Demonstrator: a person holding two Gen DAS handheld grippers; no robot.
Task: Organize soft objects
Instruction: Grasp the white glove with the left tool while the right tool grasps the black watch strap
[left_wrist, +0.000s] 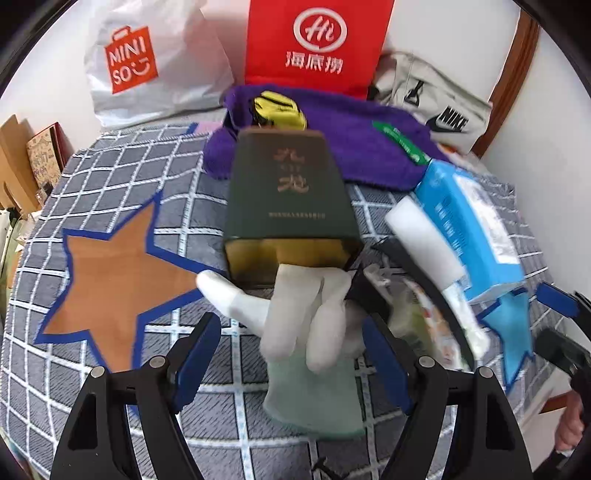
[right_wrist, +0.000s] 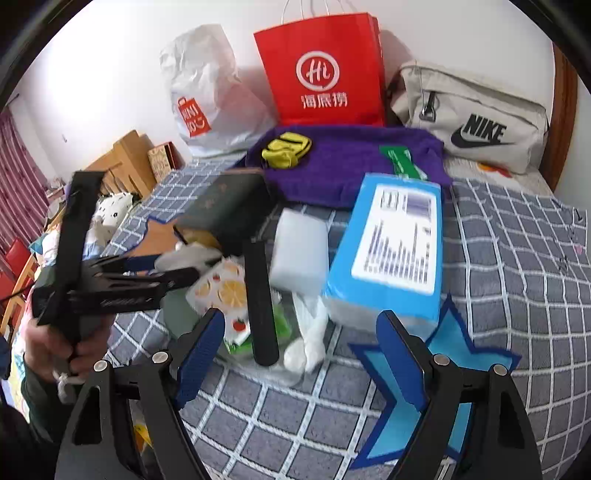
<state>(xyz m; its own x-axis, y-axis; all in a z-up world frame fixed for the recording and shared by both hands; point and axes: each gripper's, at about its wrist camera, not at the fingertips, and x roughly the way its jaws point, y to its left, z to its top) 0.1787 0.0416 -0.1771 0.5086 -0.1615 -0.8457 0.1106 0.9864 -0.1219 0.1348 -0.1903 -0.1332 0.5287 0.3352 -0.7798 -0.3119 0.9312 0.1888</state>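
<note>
Left wrist view looks over a bed spread with a grey checked quilt (left_wrist: 110, 387) that carries an orange star patch (left_wrist: 114, 280) outlined in blue; a light blue star patch (right_wrist: 443, 362) lies nearer the right gripper. A dark green box (left_wrist: 288, 192) lies on its side with its open end facing the camera, and the fingertips of a white glove (left_wrist: 295, 314) reach to that opening, though whether they go inside cannot be told. The glove's long axis runs from its pale green cuff, nearest the camera, away toward the box, fingers pointing at the box and thumb splayed to the left. The left gripper (left_wrist: 291, 362) is spread wide with the glove between its blue pads, and no pad is seen to press on it. The right gripper (right_wrist: 303, 354) is also wide open and holds nothing. Ahead of it sit a black bar (right_wrist: 262, 299), a fruit-print pack (right_wrist: 225, 291), a white foam block (right_wrist: 301, 251) and a blue tissue pack (right_wrist: 391, 251), lying close together. Behind them a purple towel (right_wrist: 351, 162) carries a yellow pouch (right_wrist: 286, 149) and a green wrapper (right_wrist: 402, 162). Against the white wall stand a Miniso plastic bag (right_wrist: 210, 92), a red Haidilao paper bag (right_wrist: 325, 70) and a beige Nike bag (right_wrist: 472, 118); their contents are hidden.
</note>
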